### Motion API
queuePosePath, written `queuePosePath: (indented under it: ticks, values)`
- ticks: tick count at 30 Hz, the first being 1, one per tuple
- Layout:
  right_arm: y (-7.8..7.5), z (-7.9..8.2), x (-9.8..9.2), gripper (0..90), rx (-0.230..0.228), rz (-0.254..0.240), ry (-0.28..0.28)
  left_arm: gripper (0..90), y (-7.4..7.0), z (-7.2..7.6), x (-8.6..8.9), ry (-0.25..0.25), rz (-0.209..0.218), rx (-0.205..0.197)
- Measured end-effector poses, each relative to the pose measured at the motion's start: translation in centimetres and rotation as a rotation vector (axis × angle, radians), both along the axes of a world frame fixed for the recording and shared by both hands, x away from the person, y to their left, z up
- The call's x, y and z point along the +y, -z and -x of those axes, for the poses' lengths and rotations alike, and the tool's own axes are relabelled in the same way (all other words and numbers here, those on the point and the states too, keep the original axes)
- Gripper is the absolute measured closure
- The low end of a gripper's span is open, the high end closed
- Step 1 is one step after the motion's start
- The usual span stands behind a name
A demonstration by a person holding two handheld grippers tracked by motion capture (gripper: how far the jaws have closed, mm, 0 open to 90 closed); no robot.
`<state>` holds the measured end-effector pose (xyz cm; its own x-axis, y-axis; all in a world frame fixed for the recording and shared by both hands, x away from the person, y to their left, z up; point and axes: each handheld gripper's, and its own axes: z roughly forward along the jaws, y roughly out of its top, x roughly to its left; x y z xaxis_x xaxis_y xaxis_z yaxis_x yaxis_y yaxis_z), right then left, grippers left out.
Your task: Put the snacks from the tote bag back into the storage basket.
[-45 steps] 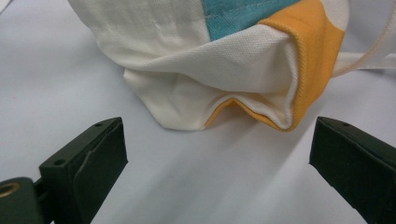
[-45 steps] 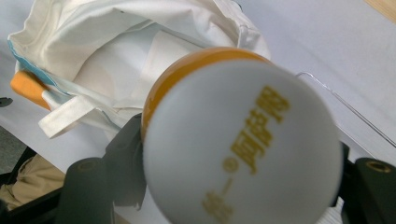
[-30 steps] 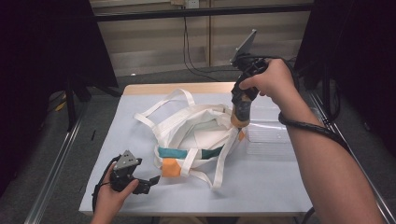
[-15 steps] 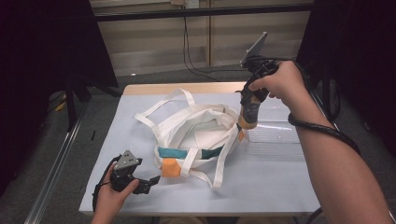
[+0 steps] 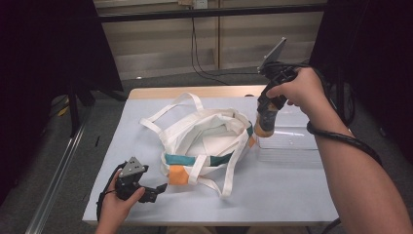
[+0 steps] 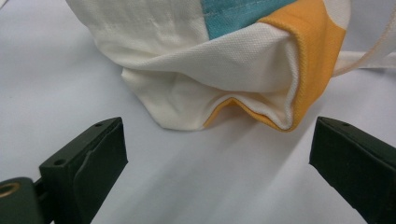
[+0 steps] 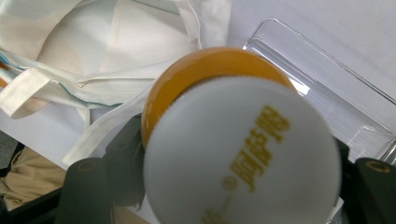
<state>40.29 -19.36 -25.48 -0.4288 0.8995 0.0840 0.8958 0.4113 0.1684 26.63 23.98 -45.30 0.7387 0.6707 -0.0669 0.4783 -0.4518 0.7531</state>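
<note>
Carefully now: the right gripper (image 5: 266,127) pinches the orange bottle (image 7: 224,140); aim it into the tote bag (image 5: 204,141) while the spread left gripper (image 5: 155,189) steadies the rim.

We see a pale blue-grey desk (image 5: 292,190) with a wooden strip along its far edge. Beyond it we find a panelled wall (image 5: 160,44) with black cables (image 5: 195,48) hanging down it, and a metal rail (image 5: 56,175) on the floor at left.

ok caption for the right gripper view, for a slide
Right gripper shut on an orange bottle, above a cloth bag.
</note>
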Motion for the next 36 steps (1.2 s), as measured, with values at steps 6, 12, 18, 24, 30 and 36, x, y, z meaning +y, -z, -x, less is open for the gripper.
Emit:
queuePosePath:
  ticks: [6, 12, 18, 24, 30, 36]
  values:
    - [0.4, 0.1, -0.4, 30.6, 0.01, 0.001, 0.001, 3.7, 0.0, 0.0, 0.0, 0.001, 0.001, 0.002]
    - [0.9, 0.2, -0.7, 30.6, 0.016, 0.008, 0.008, 3.8, 0.0, 0.0, 0.0, 0.002, 0.001, 0.002]
    - [1.5, 0.3, -1.0, 30.6, 0.025, 0.005, 0.003, 3.7, 0.0, 0.0, 0.0, 0.001, 0.002, 0.003]
    - [2.0, 0.5, -1.4, 30.6, 0.022, 0.001, 0.002, 3.7, 0.0, 0.0, 0.0, 0.001, -0.002, 0.0]
    - [2.1, 0.6, -1.6, 30.6, 0.023, 0.002, 0.011, 3.7, 0.0, 0.0, 0.0, 0.001, -0.002, 0.001]
    - [2.5, 0.6, -1.9, 30.6, 0.027, 0.004, 0.007, 3.8, 0.0, 0.0, 0.0, -0.001, 0.002, 0.003]
